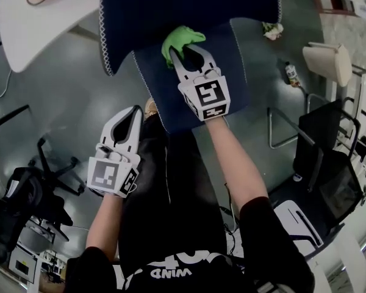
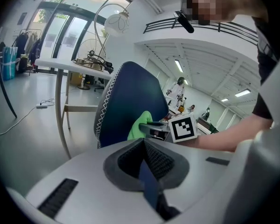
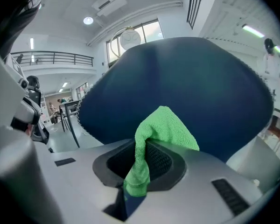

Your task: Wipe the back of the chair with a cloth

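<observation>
Clamped shut, the right claw [image 1: 184, 50] is seen gripping the green cloth [image 1: 182, 37]. One fold is pinched between its jaws, and the rest is bunched up beyond the tips. The cloth is laid against the dark blue chair back [image 1: 189, 5], around the lower middle of the padded panel, whose edge is trimmed with white zigzag stitching. This claw is held out on a bare forearm toward the far middle of the scene. The left claw [image 1: 133, 112] is held nearer and to the left, well apart from the chair. Its jaws are closed together, and nothing is caught between them. A white table [image 1: 43, 23] is seen at the far left, near the chair, and a grey floor [image 1: 67, 96] is spread beneath everything.
</observation>
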